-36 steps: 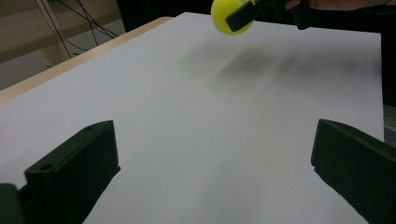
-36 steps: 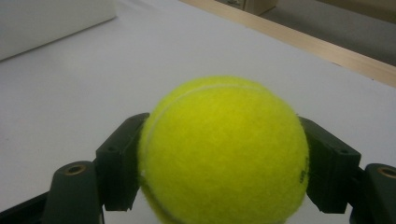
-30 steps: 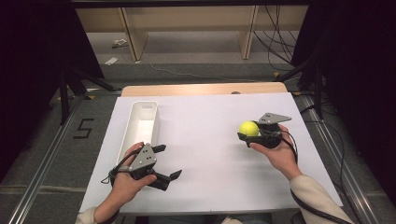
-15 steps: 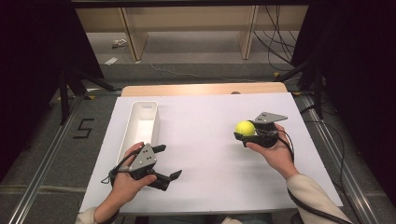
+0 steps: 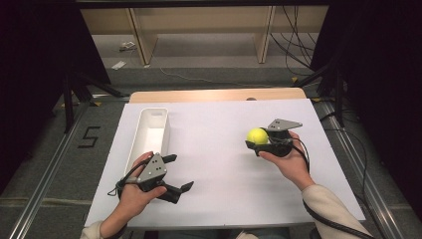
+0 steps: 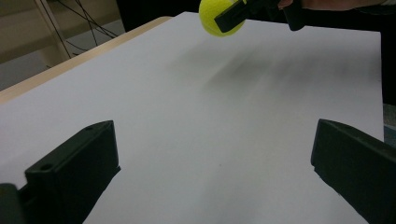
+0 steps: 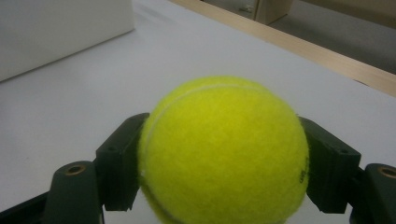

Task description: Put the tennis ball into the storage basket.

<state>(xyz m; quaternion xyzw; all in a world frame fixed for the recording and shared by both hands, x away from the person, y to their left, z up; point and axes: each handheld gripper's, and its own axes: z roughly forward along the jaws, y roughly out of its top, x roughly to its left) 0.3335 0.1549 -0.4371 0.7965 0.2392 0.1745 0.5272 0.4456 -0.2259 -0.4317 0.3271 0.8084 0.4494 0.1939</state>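
beside white bin (image 5: 152, 130), right gripper (image 5: 255, 143) clamps tennis ball (image 5: 257, 136)

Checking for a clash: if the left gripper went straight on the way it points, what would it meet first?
Probably bare white table first; farther along that line, the tennis ball held in the right gripper. Depth is uncertain.
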